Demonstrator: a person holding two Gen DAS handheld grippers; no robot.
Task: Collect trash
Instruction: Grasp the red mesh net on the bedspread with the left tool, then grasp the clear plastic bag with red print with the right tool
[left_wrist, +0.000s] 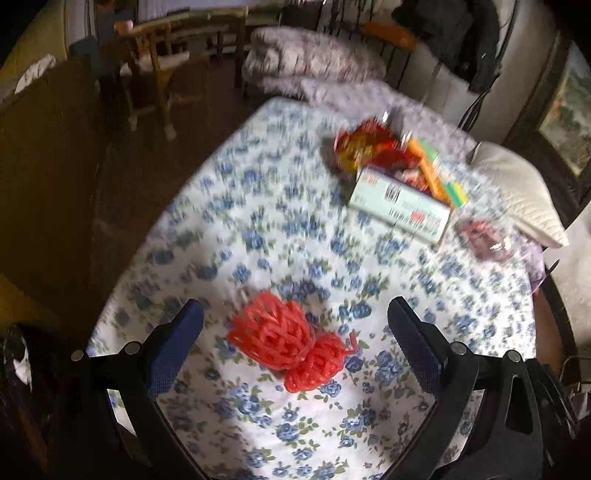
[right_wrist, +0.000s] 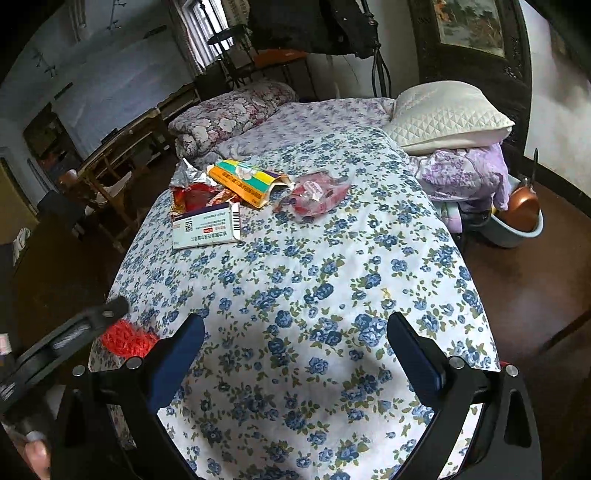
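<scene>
Only right wrist view shows basin (right_wrist: 517, 232); left gripper (left_wrist: 295, 325) open above red net (left_wrist: 291, 343).

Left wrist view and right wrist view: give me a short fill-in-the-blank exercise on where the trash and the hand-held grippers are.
1. The red mesh net lies on the bedspread between the open fingers of the ____ hand-held gripper.
2. The right hand-held gripper is open and holds ____.
3. The white barcoded box lies beside the ____ snack wrapper.
4. The white pillow rests at the far ____ corner of the bed in the right wrist view.

Missing words: left; nothing; red; right
</scene>
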